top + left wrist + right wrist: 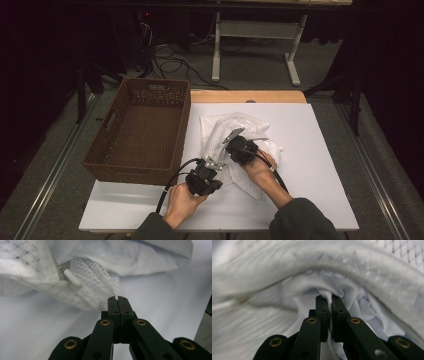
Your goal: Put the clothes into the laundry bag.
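Both sets of fingers pinched on the white garment near the middle of the surface

High view: I see the white garment (235, 137) crumpled near the middle of the white surface (320, 150), just right of the brown wicker basket (142, 130) that sits along the left edge; my left gripper (212, 165) is at the garment's near left edge and my right gripper (236, 140) is on top of the heap, the two close together. Left gripper view: the fingers (114, 305) are fully closed, nipping a thin tip of mesh fabric, with a white zipper pull (72, 278) lying in the folds just beyond. Right gripper view: the fingers (337, 305) are clamped nearly shut on a bunched fold of smooth cloth, and the picture is blurred around them
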Available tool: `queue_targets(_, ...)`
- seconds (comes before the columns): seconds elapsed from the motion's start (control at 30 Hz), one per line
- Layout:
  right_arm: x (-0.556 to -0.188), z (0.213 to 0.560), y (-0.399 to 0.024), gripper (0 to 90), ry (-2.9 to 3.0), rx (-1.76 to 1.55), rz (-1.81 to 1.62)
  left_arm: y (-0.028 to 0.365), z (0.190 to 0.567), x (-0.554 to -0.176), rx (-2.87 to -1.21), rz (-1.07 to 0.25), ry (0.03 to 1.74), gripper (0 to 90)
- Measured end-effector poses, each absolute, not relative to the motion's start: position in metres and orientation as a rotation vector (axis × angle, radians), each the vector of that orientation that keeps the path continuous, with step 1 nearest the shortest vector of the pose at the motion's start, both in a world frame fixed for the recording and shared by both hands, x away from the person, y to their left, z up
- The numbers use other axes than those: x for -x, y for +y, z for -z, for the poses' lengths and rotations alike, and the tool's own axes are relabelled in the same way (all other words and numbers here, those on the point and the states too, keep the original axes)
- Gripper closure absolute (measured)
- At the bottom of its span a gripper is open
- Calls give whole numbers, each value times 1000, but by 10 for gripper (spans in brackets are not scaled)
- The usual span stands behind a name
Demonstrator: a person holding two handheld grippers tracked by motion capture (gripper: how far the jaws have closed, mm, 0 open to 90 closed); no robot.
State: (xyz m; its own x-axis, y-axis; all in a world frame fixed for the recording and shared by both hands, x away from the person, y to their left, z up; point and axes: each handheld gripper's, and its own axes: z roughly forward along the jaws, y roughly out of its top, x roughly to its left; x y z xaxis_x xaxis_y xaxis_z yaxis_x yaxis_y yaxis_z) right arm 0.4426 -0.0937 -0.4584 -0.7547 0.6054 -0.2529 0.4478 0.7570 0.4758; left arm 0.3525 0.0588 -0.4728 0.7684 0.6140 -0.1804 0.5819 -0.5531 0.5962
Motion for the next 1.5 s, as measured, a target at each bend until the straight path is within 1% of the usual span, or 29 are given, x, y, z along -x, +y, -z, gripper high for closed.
queue_targets(0.1,-454,466,-94,849,2531,-879,-591,64,475,-355,-2289,-66,920,900)
queue_targets(0.13,-454,466,-95,827,2534,-877,-624,66,477,-357,-2288,-73,934,900)
queue_targets(0.17,-453,465,-96,781,2554,-883,-646,67,478,-358,-2291,-79,945,900)
queue_targets(0.2,-450,462,-97,721,2572,-896,-674,67,480,-358,-2292,-89,955,898)
queue_targets(0.3,-433,451,-104,611,2604,-841,-732,66,481,-359,-2293,-121,972,892)
queue_targets(0.43,-405,434,-121,540,2574,-795,-763,66,481,-359,-2285,-144,985,878)
queue_targets(0.5,-396,426,-132,532,2537,-786,-788,66,479,-358,-2286,-146,984,879)
queue_targets(0.6,-395,418,-153,533,2491,-847,-824,66,478,-357,-2275,-153,993,886)
queue_targets(0.7,-400,417,-170,554,2453,-924,-817,67,477,-356,-2286,-165,991,890)
queue_targets(0.77,-403,420,-179,550,2456,-965,-794,67,478,-357,-2276,-163,1000,891)
queue_targets(0.93,-407,429,-177,429,2480,-951,-774,70,478,-359,-2271,-158,1015,893)
queue_targets(1.03,-417,437,-168,397,2501,-962,-792,72,478,-360,-2273,-165,1021,893)
queue_targets(1.07,-420,440,-165,400,2521,-972,-790,73,478,-360,-2274,-165,1024,893)
queue_targets(1.13,-423,443,-161,440,2545,-974,-792,74,478,-360,-2268,-167,1034,893)
queue_targets(1.23,-417,434,-166,550,2502,-941,-838,76,480,-362,-2269,-162,1046,893)
queue_targets(1.27,-416,431,-171,575,2479,-938,-819,76,481,-362,-2270,-161,1046,893)
queue_targets(1.3,-415,430,-174,580,2472,-953,-808,76,481,-363,-2278,-165,1046,893)
queue_targets(1.37,-415,430,-182,567,2474,-982,-802,76,482,-363,-2279,-166,1048,891)
queue_targets(1.43,-411,432,-183,509,2487,-959,-830,76,481,-363,-2272,-177,1052,888)
queue_targets(1.5,-404,432,-172,444,2518,-874,-843,77,481,-363,-2255,-185,1063,862)
